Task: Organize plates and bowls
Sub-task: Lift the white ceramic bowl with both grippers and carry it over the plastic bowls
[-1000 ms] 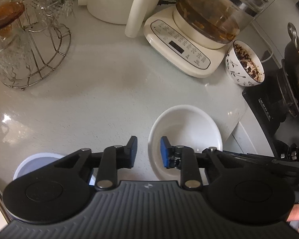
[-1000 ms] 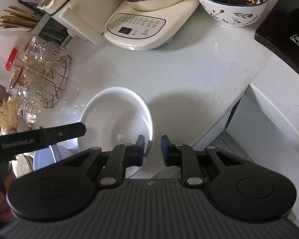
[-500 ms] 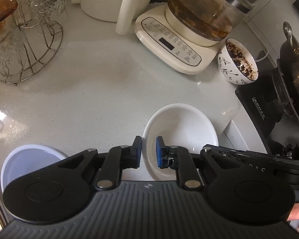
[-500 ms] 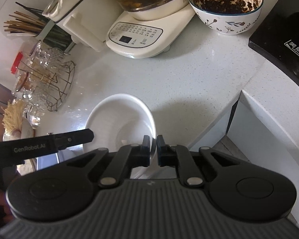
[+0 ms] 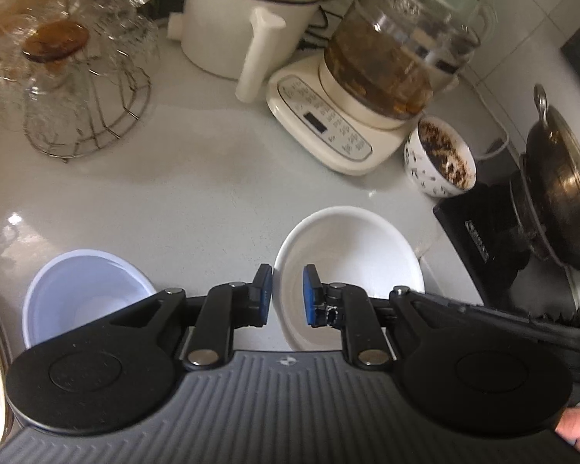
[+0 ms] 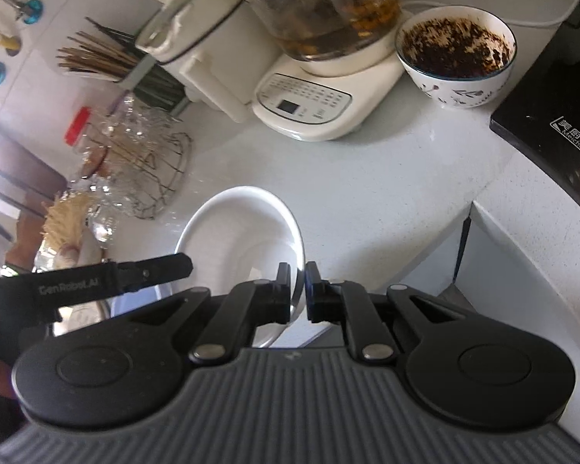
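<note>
White counter [image 5: 212, 201] runs out in front of the kettle [image 5: 379, 69], and the dishes lie on the near side of it. Far to the kettle's near left sits a blue bowl [image 5: 85, 294], empty and upright; it looks the likely nest for this step. The left gripper [image 5: 286, 295] straddles the left rim of the white bowl [image 5: 352, 255], which is straight in front of the kettle at the counter's edge. Its jaws have just been closing, with the rim between the pads. The right gripper [image 6: 298, 290] is pinched tight on the opposite rim. The bowl seems to be carried by both (a thin, slick rim, so either pinch could slip). To do this well, raise both hands together and keep the bowl level, since any twist between them would lever the rim out. Travel away from the dirty bowl [image 5: 440, 162] at the kettle's right, and lower gently.
</note>
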`<move>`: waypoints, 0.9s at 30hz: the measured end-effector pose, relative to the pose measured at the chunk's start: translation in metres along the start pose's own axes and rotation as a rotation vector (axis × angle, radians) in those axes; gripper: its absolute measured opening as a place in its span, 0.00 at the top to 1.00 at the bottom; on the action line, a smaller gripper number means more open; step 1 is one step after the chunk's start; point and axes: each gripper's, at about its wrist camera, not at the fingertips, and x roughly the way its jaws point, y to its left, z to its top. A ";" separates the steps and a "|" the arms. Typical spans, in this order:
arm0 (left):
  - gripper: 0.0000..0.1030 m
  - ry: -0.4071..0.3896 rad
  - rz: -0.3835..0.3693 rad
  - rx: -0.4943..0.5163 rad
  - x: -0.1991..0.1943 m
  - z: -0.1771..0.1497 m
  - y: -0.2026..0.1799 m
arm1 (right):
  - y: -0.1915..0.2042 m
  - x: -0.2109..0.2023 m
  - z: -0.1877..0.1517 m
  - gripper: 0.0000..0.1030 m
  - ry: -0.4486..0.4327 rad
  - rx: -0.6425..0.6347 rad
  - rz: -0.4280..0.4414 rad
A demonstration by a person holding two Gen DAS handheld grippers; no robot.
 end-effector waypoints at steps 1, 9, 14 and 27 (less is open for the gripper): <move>0.82 -0.010 0.002 -0.009 -0.005 -0.001 0.000 | 0.002 -0.002 -0.001 0.90 -0.003 -0.004 0.006; 0.82 -0.089 0.019 -0.034 -0.048 -0.017 -0.004 | 0.020 -0.034 -0.004 0.89 -0.065 -0.066 0.063; 0.82 -0.111 0.046 -0.065 -0.071 -0.033 -0.001 | 0.034 -0.046 -0.011 0.89 -0.074 -0.108 0.091; 0.82 -0.131 0.073 -0.140 -0.109 -0.062 0.058 | 0.084 -0.031 -0.032 0.88 -0.062 -0.169 0.154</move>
